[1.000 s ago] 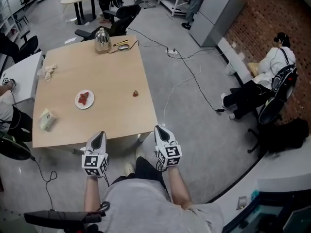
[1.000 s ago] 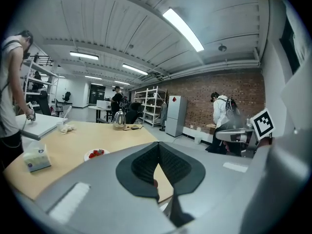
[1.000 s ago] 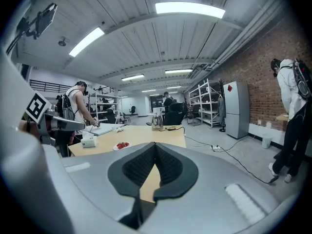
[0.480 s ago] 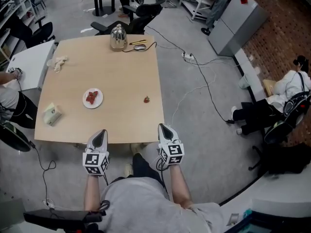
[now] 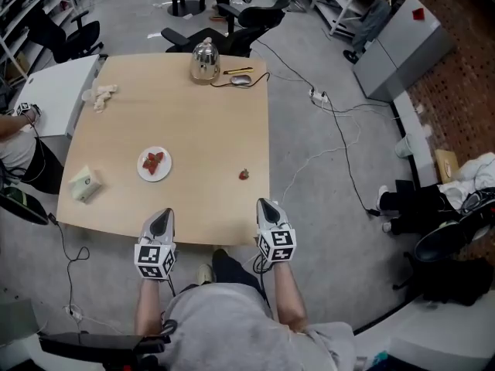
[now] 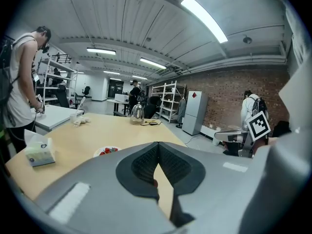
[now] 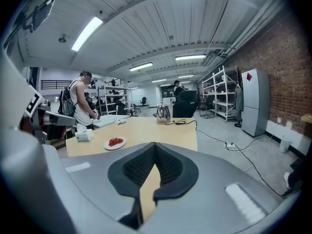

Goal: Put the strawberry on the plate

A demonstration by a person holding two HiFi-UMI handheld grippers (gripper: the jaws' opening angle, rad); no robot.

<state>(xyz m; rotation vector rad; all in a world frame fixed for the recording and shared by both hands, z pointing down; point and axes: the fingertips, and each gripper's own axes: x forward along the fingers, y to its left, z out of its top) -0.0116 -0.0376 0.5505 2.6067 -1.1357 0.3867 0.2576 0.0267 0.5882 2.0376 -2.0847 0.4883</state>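
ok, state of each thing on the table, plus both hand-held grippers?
plate: holds plated strawberries
loose strawberry: off the plate, ungrasped
kettle: upright
left hand-held gripper: shut, empty
right hand-held gripper: shut, empty

Bright, even light from ceiling strip lamps (both gripper views bulge, dark-cornered), shadows soft.
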